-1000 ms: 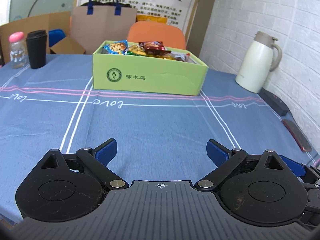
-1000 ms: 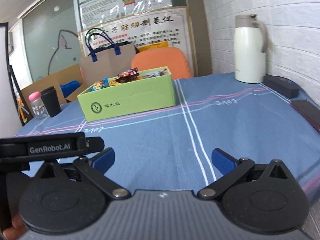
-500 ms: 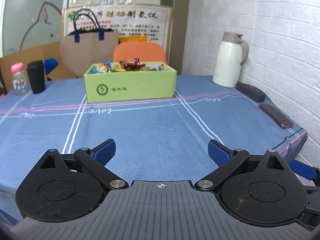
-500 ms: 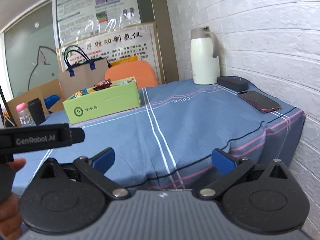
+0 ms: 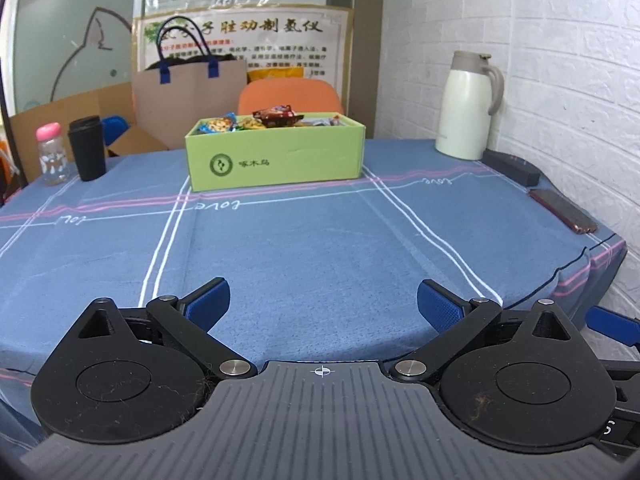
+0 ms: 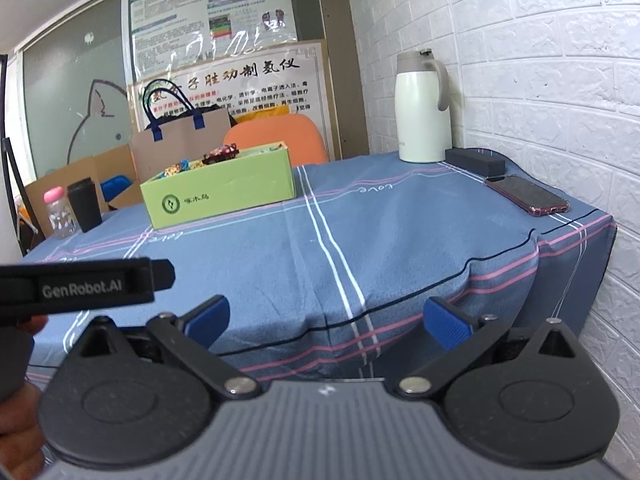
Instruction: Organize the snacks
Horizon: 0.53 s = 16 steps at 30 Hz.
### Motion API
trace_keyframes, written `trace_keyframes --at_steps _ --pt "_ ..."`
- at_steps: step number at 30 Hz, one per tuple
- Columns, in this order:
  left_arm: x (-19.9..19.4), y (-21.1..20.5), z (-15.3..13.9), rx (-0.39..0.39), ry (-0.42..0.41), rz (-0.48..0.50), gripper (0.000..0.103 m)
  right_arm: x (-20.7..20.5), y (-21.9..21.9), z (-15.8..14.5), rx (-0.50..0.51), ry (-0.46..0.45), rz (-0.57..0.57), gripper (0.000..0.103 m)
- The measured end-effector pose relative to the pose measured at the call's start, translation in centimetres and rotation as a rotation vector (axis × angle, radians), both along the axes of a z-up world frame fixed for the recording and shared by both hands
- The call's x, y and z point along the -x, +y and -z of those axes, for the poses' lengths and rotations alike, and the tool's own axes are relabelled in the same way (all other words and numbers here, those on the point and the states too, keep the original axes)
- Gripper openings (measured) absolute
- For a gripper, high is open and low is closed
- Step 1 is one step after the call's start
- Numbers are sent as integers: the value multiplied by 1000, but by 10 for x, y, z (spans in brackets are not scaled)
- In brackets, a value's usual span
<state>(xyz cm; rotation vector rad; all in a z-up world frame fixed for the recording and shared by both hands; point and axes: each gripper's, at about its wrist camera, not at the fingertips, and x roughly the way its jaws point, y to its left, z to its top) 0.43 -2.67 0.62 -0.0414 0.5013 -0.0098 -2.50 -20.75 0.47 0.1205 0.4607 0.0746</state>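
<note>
A green open box (image 5: pixel 276 156) stands far back on the blue tablecloth. It holds several wrapped snacks (image 5: pixel 272 117). The box also shows in the right wrist view (image 6: pixel 220 192), with snacks (image 6: pixel 220 154) above its rim. My left gripper (image 5: pixel 323 300) is open and empty, held low over the near part of the table. My right gripper (image 6: pixel 326 320) is open and empty, off the table's front edge. The left gripper's body (image 6: pixel 80 286) shows at the left of the right wrist view.
A white thermos jug (image 5: pixel 466 106) stands at the back right by the brick wall, with a black case (image 5: pixel 510 166) and a phone (image 5: pixel 564 210) along the right edge. A black cup (image 5: pixel 86 148) and a pink-capped bottle (image 5: pixel 51 154) stand back left. A paper bag (image 5: pixel 188 96) and orange chair (image 5: pixel 290 96) are behind the table.
Both grippers have pulled back from the box toward the table's front edge, and the views have tilted up. Both stayed open and empty.
</note>
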Motion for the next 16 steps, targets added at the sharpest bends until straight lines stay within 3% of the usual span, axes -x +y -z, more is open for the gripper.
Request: trace_keyframes --at_steps 16 --pt "-7 -1 5 2 32 17 80 0 -19 3 -10 4 41 102"
